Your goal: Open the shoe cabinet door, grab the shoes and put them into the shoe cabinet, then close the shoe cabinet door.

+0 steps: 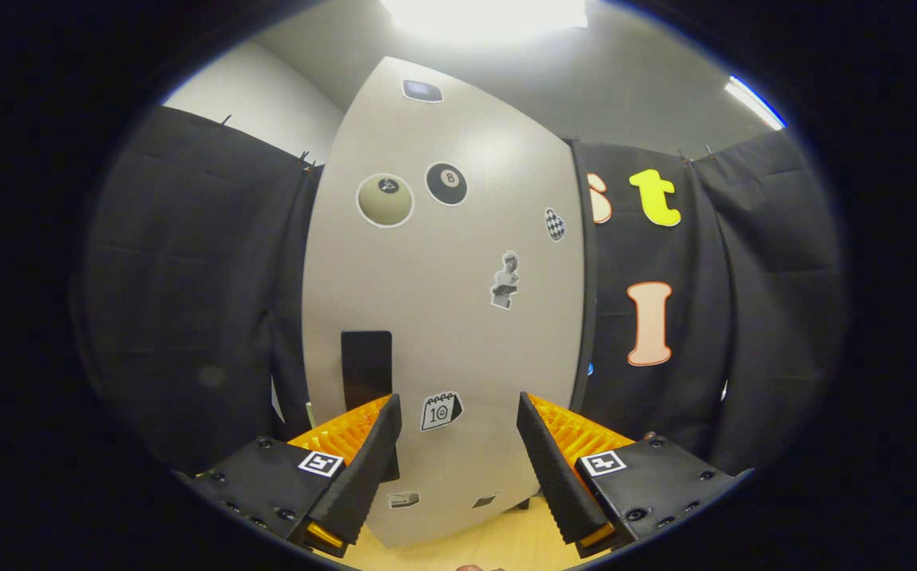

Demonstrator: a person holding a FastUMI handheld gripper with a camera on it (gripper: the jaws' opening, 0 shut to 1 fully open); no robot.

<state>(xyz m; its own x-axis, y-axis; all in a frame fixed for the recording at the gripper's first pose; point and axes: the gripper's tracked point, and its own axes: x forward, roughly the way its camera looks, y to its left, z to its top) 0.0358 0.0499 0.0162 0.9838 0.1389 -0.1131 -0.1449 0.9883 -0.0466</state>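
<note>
A tall pale shoe cabinet door stands straight ahead, covered with several stickers such as billiard balls and a calendar. A dark rectangular handle sits on its lower left part, just above my left finger. My gripper is open, with the door's lower face seen in the gap between the fingers and nothing held. The door looks closed; no gap shows along its edge.
Black cloth walls hang on both sides of the cabinet. A strip of wooden floor shows below the door between the fingers. Bright ceiling lights are overhead.
</note>
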